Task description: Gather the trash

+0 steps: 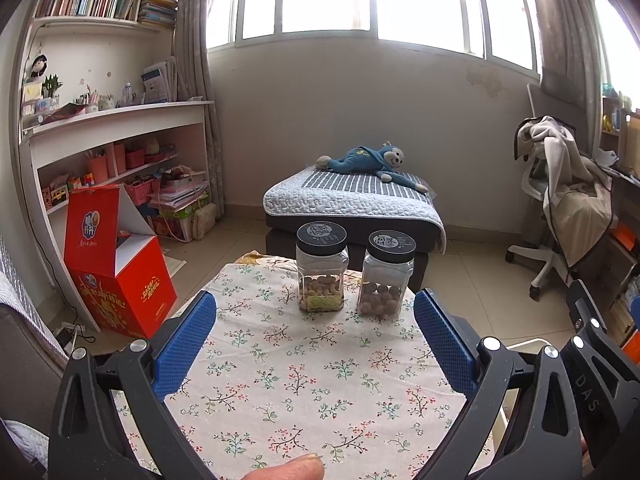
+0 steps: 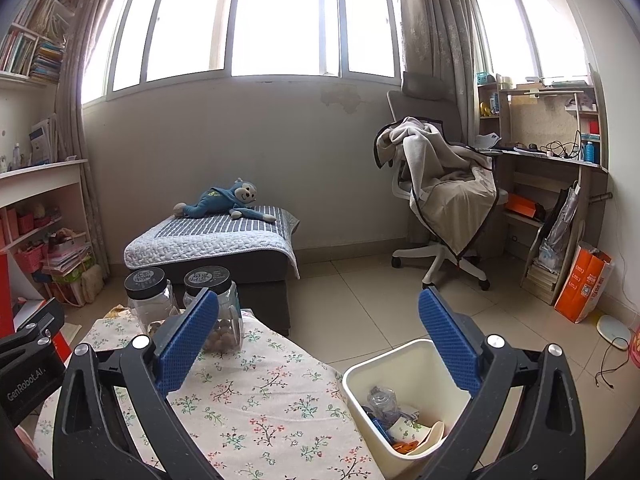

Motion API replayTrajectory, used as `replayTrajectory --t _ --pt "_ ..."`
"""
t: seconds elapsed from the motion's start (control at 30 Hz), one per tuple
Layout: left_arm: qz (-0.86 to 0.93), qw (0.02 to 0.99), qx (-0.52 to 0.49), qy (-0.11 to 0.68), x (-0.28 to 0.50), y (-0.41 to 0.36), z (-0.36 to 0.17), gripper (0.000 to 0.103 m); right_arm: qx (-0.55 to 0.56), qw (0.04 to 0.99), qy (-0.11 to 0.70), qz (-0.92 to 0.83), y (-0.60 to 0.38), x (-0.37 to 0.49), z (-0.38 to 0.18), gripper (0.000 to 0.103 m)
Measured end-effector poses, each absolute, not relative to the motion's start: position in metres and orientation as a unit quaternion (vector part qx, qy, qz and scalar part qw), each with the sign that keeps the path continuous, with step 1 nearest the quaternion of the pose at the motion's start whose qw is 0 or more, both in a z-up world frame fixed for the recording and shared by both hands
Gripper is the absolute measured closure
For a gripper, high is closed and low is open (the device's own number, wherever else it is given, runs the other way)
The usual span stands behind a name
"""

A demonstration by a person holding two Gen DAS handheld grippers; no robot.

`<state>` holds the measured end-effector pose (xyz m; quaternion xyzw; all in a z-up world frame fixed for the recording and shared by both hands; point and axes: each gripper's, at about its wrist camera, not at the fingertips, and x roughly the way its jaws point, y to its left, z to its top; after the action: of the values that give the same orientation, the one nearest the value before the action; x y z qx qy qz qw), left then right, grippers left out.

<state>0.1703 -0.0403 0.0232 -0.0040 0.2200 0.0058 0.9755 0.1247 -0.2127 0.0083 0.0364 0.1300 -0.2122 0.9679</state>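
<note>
A cream waste bin [image 2: 360, 376] stands on the floor right of the table and holds trash [image 2: 396, 420]: a crushed clear bottle, paper and orange bits. Its rim also shows in the left wrist view [image 1: 528, 345]. My right gripper [image 2: 318, 336] is open and empty, above the table's right edge and the bin. My left gripper [image 1: 316, 336] is open and empty, above the floral tablecloth [image 1: 304, 380]. I see no loose trash on the cloth.
Two clear jars with black lids stand at the table's far end, one with nuts [image 1: 321, 268], one with round brown snacks [image 1: 386, 274]. A red box [image 1: 120, 276] stands left, a footstool with a blue plush [image 1: 360, 196] behind, a draped office chair [image 2: 444, 196] right.
</note>
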Motion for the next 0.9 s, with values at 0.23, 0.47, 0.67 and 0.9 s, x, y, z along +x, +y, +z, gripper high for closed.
replayTrajectory --t 0.23,0.47,0.67,0.9 --pt "0.006 0.975 -0.004 0.220 0.1704 -0.0399 0.0230 0.007 0.036 0.968 0.131 -0.212 -0.2132 0.1246 0.0085 0.007" --pt "0.006 0.975 -0.006 0.224 0.1709 -0.0409 0.0205 0.007 0.036 0.968 0.130 -0.212 -0.2131 0.1245 0.0081 0.007" --pt "0.005 0.974 -0.008 0.227 0.1718 -0.0412 0.0200 0.007 0.036 0.968 0.131 -0.212 -0.2138 0.1240 0.0081 0.007" --pt "0.005 0.973 -0.011 0.229 0.1740 -0.0415 0.0197 0.007 0.037 0.968 0.132 -0.212 -0.2151 0.1229 0.0089 0.007"
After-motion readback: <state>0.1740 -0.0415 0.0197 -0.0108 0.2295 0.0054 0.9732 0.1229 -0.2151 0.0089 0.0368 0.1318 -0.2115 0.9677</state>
